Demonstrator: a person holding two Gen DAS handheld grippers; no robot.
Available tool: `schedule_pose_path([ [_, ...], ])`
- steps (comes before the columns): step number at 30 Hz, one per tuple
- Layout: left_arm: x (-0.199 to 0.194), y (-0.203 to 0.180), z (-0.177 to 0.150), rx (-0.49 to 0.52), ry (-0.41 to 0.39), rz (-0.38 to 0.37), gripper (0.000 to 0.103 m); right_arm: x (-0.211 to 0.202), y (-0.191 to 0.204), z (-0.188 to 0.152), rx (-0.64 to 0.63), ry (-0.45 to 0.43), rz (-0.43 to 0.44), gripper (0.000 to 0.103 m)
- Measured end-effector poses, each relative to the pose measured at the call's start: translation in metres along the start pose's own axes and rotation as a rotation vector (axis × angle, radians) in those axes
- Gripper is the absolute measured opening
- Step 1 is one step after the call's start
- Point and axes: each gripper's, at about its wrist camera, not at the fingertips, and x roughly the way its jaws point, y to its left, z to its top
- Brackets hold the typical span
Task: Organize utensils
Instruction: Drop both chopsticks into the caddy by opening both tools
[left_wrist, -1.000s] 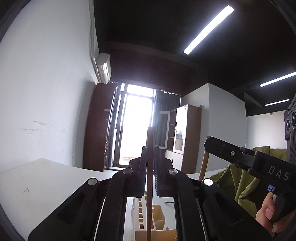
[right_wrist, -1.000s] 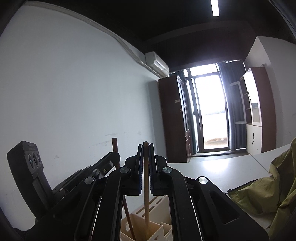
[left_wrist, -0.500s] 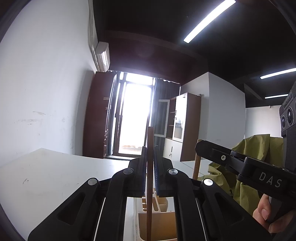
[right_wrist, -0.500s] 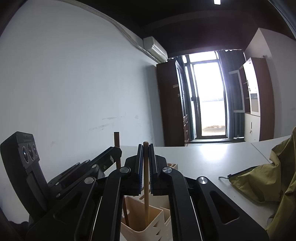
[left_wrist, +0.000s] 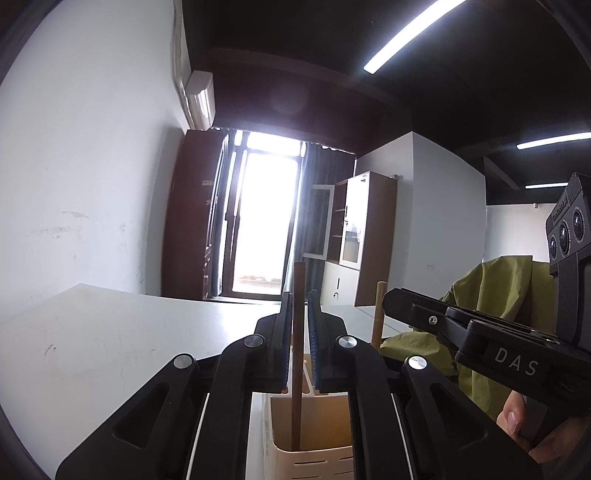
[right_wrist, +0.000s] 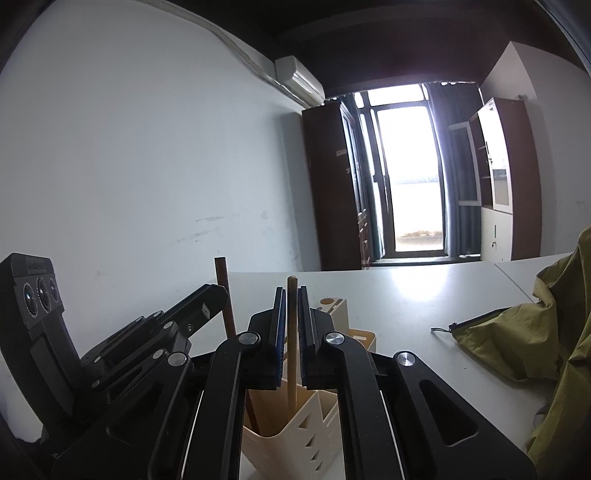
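Both grippers' jaws have just been opening: at bottom centre of each wrist view, the left gripper (left_wrist: 299, 314) stands slightly parted around a dark wooden stick (left_wrist: 297, 332) and the right gripper (right_wrist: 291, 314) around a paler stick (right_wrist: 291, 332), small gaps showing. Both sticks stand upright in the cream holder (right_wrist: 284, 432). They look light, stiff and smooth, best pinched mid-shaft.
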Motion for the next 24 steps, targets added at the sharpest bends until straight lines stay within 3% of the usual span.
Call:
schedule_pose_path([
  [2,-0.004,0.002,0.002,-0.002,-0.003,0.002,0.016,-0.003,0.0,-0.002,0.003,-0.002,0.003,0.02],
  [15,-0.031,0.005,0.006,0.012,0.038,0.055,0.025,-0.022,-0.003,-0.008,-0.004,0.011,-0.051,0.028],
  [24,-0.051,-0.004,0.005,0.037,0.071,0.088,0.025,-0.036,-0.007,-0.016,-0.029,0.034,-0.098,0.034],
])
